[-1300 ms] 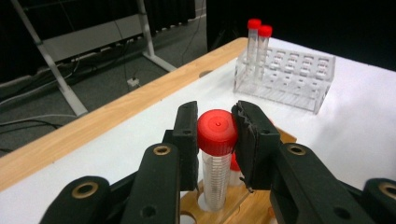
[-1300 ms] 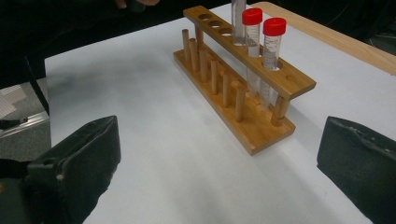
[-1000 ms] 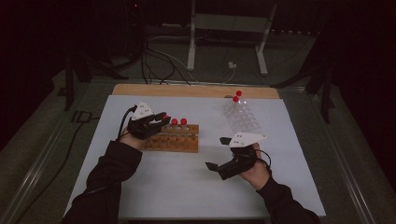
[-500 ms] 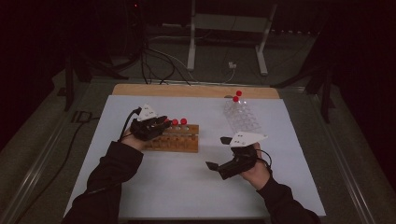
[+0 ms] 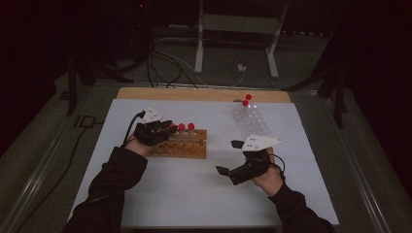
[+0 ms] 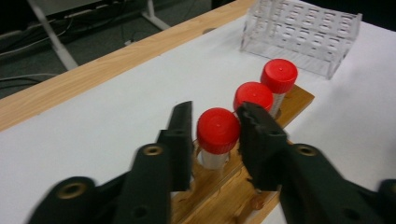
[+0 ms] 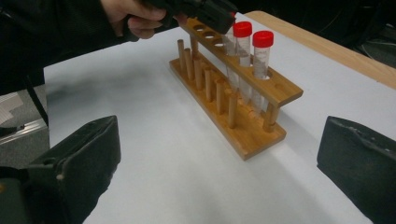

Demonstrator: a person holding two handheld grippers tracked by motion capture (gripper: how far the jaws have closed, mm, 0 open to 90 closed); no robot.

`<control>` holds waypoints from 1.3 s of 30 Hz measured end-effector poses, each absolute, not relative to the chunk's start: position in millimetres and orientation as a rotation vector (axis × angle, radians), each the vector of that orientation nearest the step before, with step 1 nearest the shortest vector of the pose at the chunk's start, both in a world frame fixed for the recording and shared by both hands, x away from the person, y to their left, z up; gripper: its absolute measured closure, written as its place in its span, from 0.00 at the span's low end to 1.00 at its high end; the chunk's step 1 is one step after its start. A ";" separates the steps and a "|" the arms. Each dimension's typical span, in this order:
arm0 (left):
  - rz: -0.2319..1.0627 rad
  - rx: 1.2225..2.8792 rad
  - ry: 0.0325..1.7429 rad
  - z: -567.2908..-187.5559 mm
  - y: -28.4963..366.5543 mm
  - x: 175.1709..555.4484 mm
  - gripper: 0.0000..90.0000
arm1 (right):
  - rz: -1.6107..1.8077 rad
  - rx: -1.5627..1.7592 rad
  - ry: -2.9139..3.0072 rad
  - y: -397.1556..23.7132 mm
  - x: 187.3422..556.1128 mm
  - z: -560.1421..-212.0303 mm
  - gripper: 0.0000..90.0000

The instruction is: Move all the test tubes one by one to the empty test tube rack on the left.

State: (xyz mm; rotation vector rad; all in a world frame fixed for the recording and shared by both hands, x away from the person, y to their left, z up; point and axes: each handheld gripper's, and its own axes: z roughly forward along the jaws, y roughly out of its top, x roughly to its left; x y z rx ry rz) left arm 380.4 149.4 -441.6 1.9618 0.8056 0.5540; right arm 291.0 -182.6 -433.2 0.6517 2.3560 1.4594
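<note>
In the high view the left gripper [image 5: 163, 132] is seen at the left end of the wooden rack [image 5: 187, 145], and the tube under it is largely covered by the gripper body and the hand, so that the cap can barely be made out there. In the left gripper view the red-capped tube [image 6: 217, 131] is seen standing upright in the rack, between the two black jaws; these have just been opening, a narrow gap is visible on the left side of the cap, and on the right side contact cannot be told for certain, so the tube is taken as released rather than gripped. Two further red-capped tubes [image 6: 279, 77] are lined up behind it in the same row, their lower parts cut off by the right jaw. The clear plastic rack [image 6: 303, 32] is seen beyond, its holes hard to count through the glare. In the right gripper view the first tube is hidden behind the left gripper, and the rack's pegs and open holes are shown clearly. The right gripper [image 5: 232, 160] is held above the white table cover [image 5: 184, 194], well apart from the rack, its jaws spread wide with nothing between them. No brand, label or writing can be read anywhere.
</note>
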 end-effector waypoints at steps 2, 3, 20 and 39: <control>0.546 1.955 0.798 -439.7 152.5 378.3 0.70 | 1.463 0.652 2.351 -183.7 291.1 -431.9 0.00; 0.549 1.955 0.800 -438.5 154.1 376.9 0.67 | 1.465 0.654 2.348 -184.4 291.2 -431.3 0.00; 0.439 1.900 0.683 -432.6 175.3 327.9 0.04 | 1.533 0.644 2.199 -212.4 319.7 -421.0 0.00; 0.456 1.854 0.584 -446.5 177.6 295.3 0.02 | 1.354 0.953 2.084 -250.1 404.9 -429.9 0.00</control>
